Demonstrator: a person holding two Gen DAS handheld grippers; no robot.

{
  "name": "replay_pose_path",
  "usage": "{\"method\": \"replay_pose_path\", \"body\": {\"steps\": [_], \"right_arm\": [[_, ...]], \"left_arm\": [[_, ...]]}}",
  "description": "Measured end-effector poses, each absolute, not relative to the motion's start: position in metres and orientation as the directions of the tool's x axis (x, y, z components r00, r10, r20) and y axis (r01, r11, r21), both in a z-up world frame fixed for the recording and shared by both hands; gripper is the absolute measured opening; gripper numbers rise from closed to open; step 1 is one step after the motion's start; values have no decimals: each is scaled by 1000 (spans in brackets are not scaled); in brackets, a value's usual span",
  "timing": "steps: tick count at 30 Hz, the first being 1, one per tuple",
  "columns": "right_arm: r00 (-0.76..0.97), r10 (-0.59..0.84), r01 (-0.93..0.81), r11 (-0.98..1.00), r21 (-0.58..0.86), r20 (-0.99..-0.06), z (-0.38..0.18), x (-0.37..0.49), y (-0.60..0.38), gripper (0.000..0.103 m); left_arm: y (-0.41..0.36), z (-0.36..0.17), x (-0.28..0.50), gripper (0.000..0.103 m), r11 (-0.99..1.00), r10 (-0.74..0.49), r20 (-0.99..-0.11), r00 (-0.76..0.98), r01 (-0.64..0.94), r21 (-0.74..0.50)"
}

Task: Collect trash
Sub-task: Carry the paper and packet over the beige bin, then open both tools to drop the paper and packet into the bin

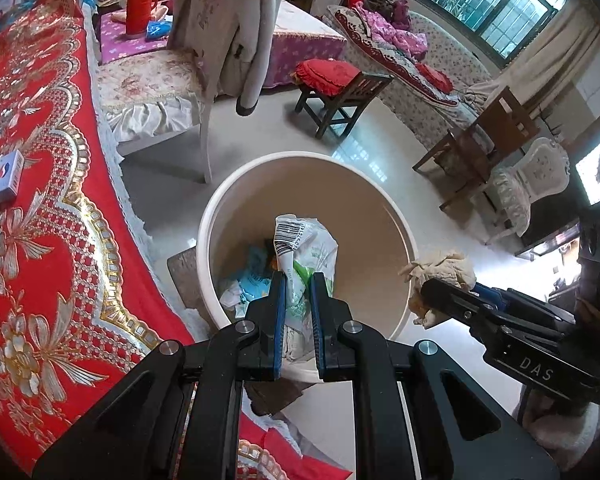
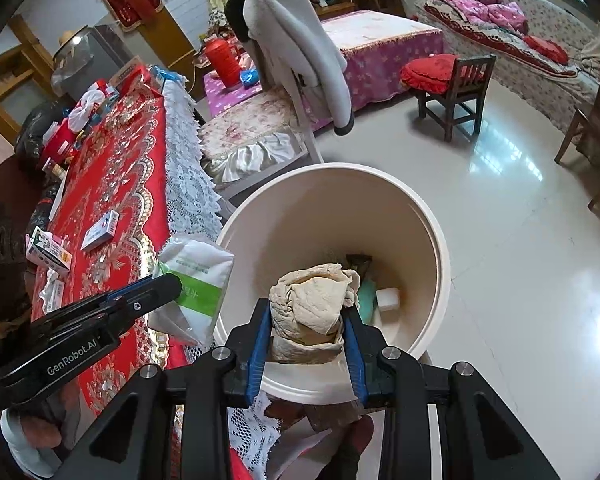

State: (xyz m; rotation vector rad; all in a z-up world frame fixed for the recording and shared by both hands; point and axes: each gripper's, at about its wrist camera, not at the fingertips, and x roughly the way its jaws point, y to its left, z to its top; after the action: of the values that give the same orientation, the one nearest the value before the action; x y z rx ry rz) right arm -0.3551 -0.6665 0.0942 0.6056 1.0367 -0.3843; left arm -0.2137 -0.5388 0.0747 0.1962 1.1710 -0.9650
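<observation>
Holding two pieces of trash above the round cream plastic bin (image 1: 396, 224), I point both grippers steeply down toward its mouth. My left gripper (image 1: 298, 280) has its jaws pinched tight on a crumpled white-and-green plastic wrapper (image 1: 306, 248), whose long axis runs along the fingers, barcode end pointing away from me and over the bin's interior. My right gripper (image 2: 306, 316) has its jaws set narrowly apart, clamped on a wad of crumpled beige paper towel (image 2: 314, 304), which stands roughly upright between the blue pads (image 2: 260, 340), open folds uppermost. The bin stands on the pale tiled floor (image 2: 520, 216), just beside the table with the red-and-gold embroidered cloth (image 1: 40, 240). Each held piece hides part of the bin's bottom; the litter there (image 1: 252, 280) is only partly legible. The wrapper's lower end is cut off behind my left fingers.
</observation>
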Motion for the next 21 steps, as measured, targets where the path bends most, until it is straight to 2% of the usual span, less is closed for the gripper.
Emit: {"method": "replay_pose_path", "body": {"steps": [15,21], "right_arm": [[448,-4,577,765,286,-894,85,-356,-670,32],[446,-4,585,758,288,-895,84,-354,-671,36]], "left_arm": [[-542,72,-213,9,614,-528,-847,56,714,-336],[-541,69,-209,9,619,-530,-847,51,706,-344]]}}
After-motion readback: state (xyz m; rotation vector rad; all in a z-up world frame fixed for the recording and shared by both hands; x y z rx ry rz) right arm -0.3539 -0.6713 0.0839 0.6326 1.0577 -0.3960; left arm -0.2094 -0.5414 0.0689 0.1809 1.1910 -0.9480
